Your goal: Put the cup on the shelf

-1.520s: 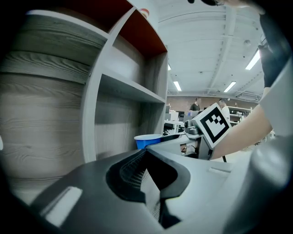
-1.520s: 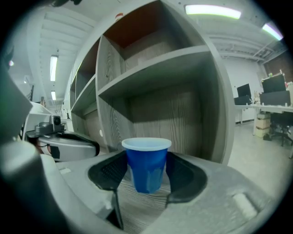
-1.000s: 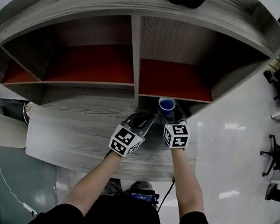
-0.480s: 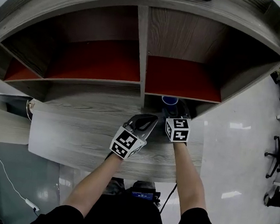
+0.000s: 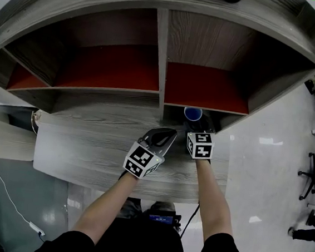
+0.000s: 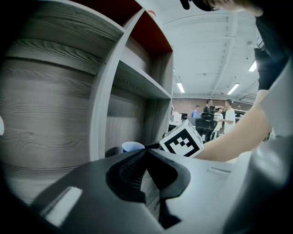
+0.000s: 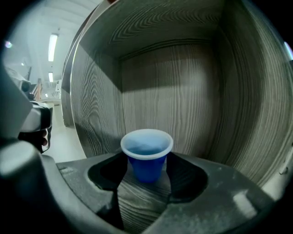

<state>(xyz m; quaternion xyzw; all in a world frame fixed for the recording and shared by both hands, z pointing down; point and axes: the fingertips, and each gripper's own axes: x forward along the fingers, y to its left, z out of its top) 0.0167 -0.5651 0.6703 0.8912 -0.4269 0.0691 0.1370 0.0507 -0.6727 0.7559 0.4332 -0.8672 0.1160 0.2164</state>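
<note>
Right gripper (image 7: 145,170) jaws grasping cup (image 7: 147,145) inside shelf (image 7: 192,91) bay, 12 o'clock ahead. Best: seat base flat before releasing, withdraw toward 6 o'clock. Left gripper (image 6: 147,153) clenched, empty.

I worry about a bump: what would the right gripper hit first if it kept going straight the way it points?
Probably the back panel of the lower right compartment, beyond the blue cup held by the right gripper; depth is unclear.
</note>
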